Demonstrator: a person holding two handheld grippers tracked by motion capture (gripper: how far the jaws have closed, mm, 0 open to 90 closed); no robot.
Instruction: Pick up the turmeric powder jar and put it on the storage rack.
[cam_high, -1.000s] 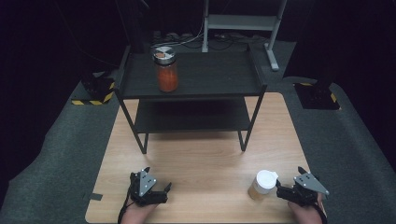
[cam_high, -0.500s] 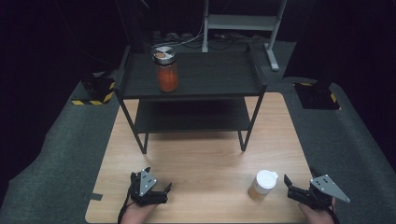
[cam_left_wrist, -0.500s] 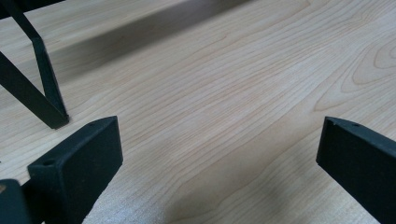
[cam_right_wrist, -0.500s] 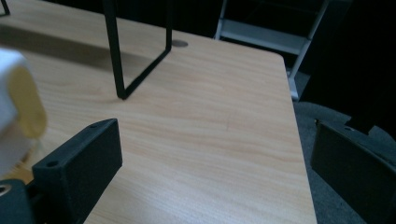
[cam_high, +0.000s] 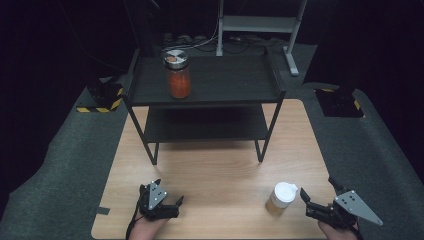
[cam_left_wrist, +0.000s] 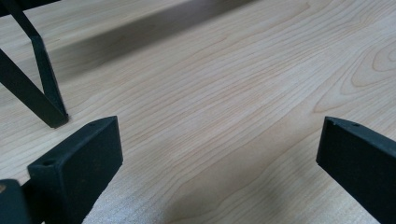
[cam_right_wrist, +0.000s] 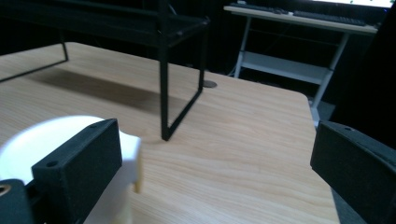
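The small white-capped jar of tan contents (cam_high: 281, 198) stands upright on the light wooden table (cam_high: 220, 170), in front of the black two-tier metal shelf (cam_high: 205, 85) and off its right leg; nothing is lifted yet. The right gripper (cam_high: 311, 204), jaws spread, sits just right of it, having backed off slightly since a second ago. The left gripper (cam_high: 172, 206) rests open near the front edge, unmoved. Grasping appears to remain.

A wooden table (cam_high: 215, 170) carries a black rack (cam_high: 205, 95) and a white-lidded, seemingly amber jar (cam_high: 280, 199).
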